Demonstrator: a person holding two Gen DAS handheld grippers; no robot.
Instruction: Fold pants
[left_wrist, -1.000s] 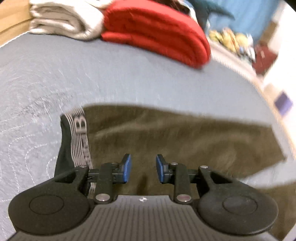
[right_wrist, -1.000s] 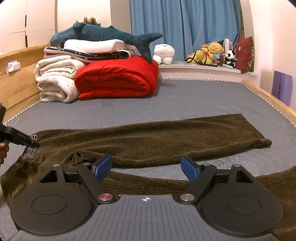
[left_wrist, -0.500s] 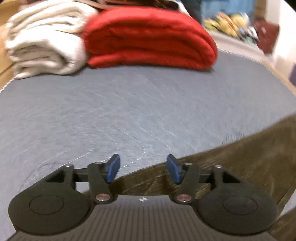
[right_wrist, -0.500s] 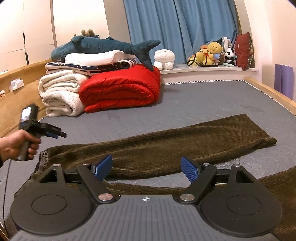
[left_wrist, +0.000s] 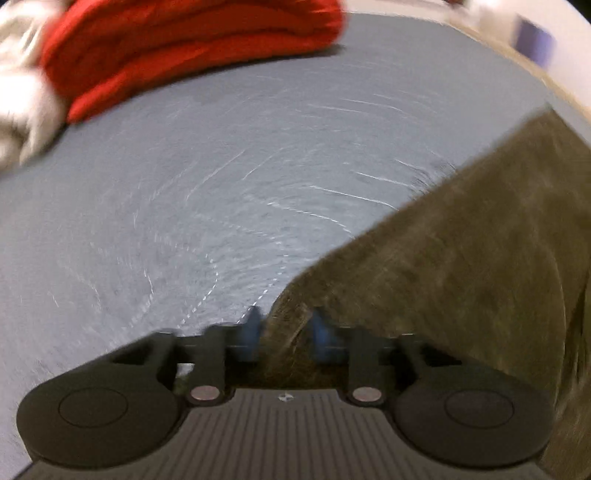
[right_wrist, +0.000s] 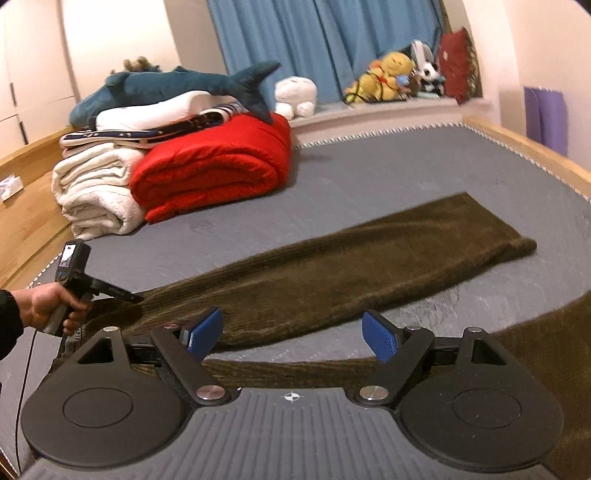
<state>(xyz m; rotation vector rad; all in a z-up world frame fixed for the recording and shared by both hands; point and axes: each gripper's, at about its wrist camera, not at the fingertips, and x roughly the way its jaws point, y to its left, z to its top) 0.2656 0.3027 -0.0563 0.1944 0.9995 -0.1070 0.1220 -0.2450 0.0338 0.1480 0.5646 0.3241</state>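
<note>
One gripper has just snapped closed: the left gripper (left_wrist: 284, 334) now pinches the pants (left_wrist: 461, 258) at their edge, the right gripper (right_wrist: 293, 332) hangs spread and empty. Fold can begin.

A bedroom in a home — plain from the wide grey quilted mattress (right_wrist: 369, 184) set in a low wooden bed frame (right_wrist: 524, 144). Far left on the mattress, a folded red blanket (right_wrist: 214, 170) beside rolled white blankets (right_wrist: 92, 192), topped with a pillow and a blue plush shark (right_wrist: 173, 86). Along the far wall, blue curtains (right_wrist: 314, 40) over a window ledge crowded with soft toys (right_wrist: 391, 74) and a red cushion (right_wrist: 458, 66) — household clutter. White walls, with pale cupboard doors (right_wrist: 22, 66) at far left.
</note>
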